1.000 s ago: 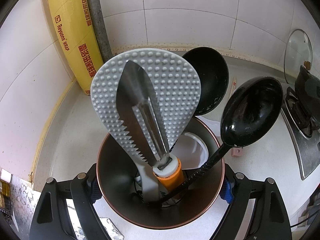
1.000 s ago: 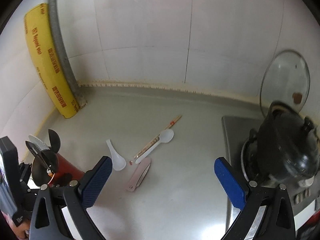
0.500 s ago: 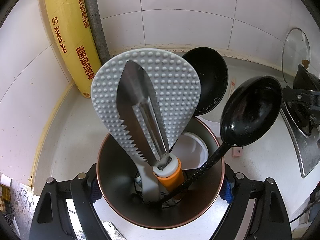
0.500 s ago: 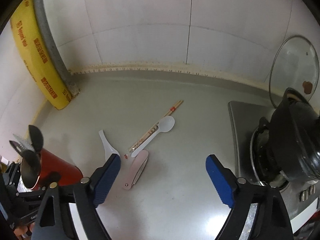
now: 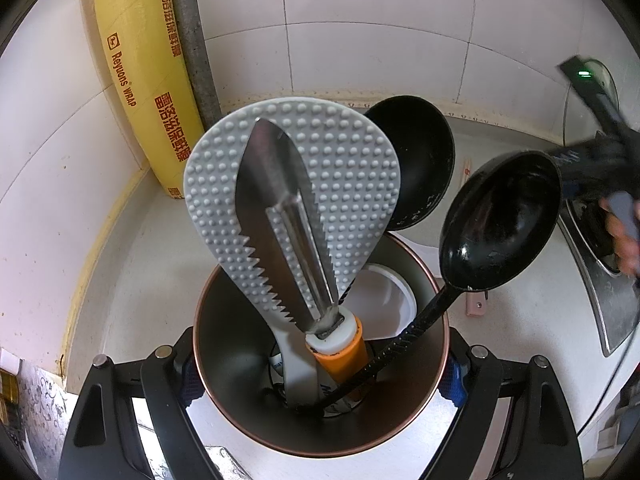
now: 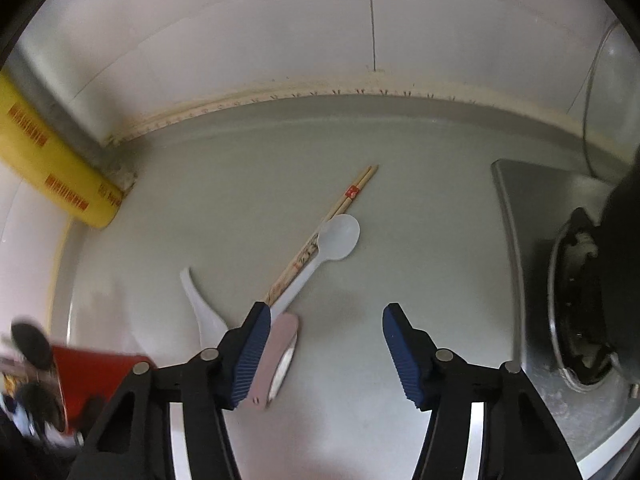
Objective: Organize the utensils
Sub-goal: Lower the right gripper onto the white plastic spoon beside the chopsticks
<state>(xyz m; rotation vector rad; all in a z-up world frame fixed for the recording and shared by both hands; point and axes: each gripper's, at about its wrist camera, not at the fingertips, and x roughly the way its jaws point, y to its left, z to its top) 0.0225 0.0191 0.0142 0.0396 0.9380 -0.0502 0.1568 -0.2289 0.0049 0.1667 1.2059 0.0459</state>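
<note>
Utensils in two lots, taken view by view.

Left wrist view: left hand-held gripper (image 5: 320,376) clamped on the utensil holder (image 5: 224,360), a pad pressed against each side of its rim. Standing inside, straight ahead of the fingers: dimpled rice paddle (image 5: 352,184), serrated peeler (image 5: 280,232), black ladle (image 5: 500,224) leaning to the right, and a second black spoon (image 5: 416,160) behind.

Right wrist view: right hand-held gripper (image 6: 326,316) pointing steeply down at the desk (image 6: 420,208), jaws partly open and just now closing, with nothing pinched and mostly bare desk between them. Just under the left-side finger, off the centre line: pink folding knife (image 6: 280,344), long axis running nearly along the fingers and tilted slightly right at the far end. Ahead of it and touching its far end, a white plastic spoon (image 6: 332,240), with chopsticks (image 6: 352,192) alongside, both slanting away to the upper right. Left of the left finger, a white soup spoon (image 6: 200,304). Far to the lower left, blurred, the red outside of the holder.

Likely needs a small shift leftward to centre the knife across its narrow width. Clearly nearer to the loose pieces than the left one, which is taken up with the holder.
</note>
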